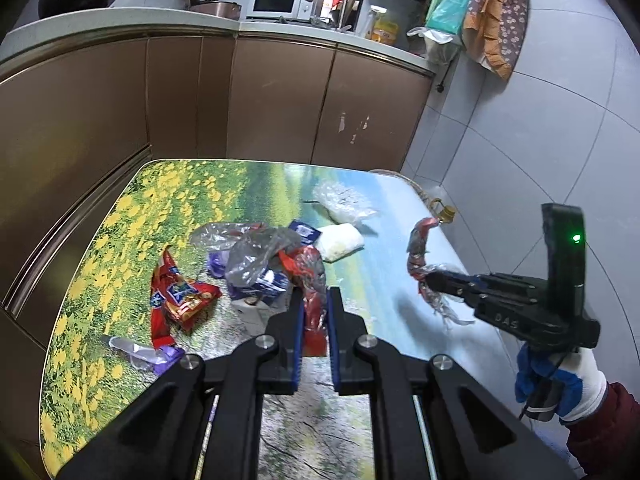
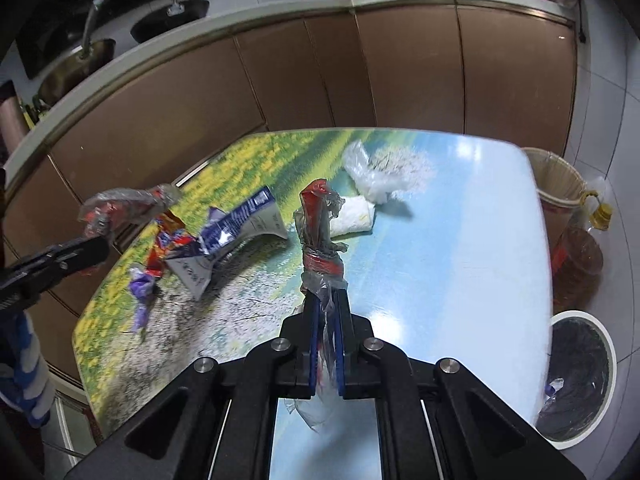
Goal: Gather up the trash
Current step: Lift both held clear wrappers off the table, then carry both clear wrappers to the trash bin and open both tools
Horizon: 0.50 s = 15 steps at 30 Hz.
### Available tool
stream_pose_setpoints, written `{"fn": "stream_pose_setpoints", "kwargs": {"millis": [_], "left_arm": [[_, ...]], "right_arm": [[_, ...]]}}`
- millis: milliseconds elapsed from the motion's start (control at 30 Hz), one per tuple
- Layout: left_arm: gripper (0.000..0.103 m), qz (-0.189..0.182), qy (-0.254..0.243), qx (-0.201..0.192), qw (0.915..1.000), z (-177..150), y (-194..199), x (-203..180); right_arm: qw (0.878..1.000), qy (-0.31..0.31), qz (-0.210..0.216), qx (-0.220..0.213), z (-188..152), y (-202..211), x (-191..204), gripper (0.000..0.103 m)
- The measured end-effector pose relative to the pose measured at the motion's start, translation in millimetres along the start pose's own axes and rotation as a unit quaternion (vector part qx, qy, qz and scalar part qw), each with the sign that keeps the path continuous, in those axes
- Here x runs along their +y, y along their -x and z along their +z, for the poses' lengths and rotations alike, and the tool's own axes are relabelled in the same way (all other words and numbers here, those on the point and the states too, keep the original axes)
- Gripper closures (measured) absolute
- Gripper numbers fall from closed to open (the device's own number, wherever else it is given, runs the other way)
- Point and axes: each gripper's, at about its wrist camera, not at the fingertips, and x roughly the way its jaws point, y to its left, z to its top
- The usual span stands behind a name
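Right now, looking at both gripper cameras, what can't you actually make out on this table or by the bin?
- Left wrist view: the trash bin is out of frame.
- Right wrist view: the trash bin's contents are dark.
- Left wrist view: the left gripper hides part of the red and clear wrapper.
- Right wrist view: the milk carton print is blurred.

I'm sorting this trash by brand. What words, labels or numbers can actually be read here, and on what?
"DAS": raised letters on the black body of the right hand-held gripper, seen from the left wrist camera.
Blue-and-white carton: bears print, too blurred to read.
Red snack wrapper: has a blue logo, illegible.
Yellow package on the counter: label too small to read.
Nothing else is readable.
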Motion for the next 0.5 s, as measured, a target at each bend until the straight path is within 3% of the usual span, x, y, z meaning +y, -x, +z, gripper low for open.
{"fn": "stream_pose_setpoints", "kwargs": {"millis": [200,500], "left_arm": [[0.094,-0.015,-0.022,0.005,0.9996,-2,2,-31],[0.094,-0.069,-0.095,0.033,0.9926,9,-37,-123]], "right_arm": [[0.999,-0.014,-0.01,-0.036,-7,49,-18,0.096],[0.99,-0.097,-0.081,-0.059,-37,100,-110,0.096]]}}
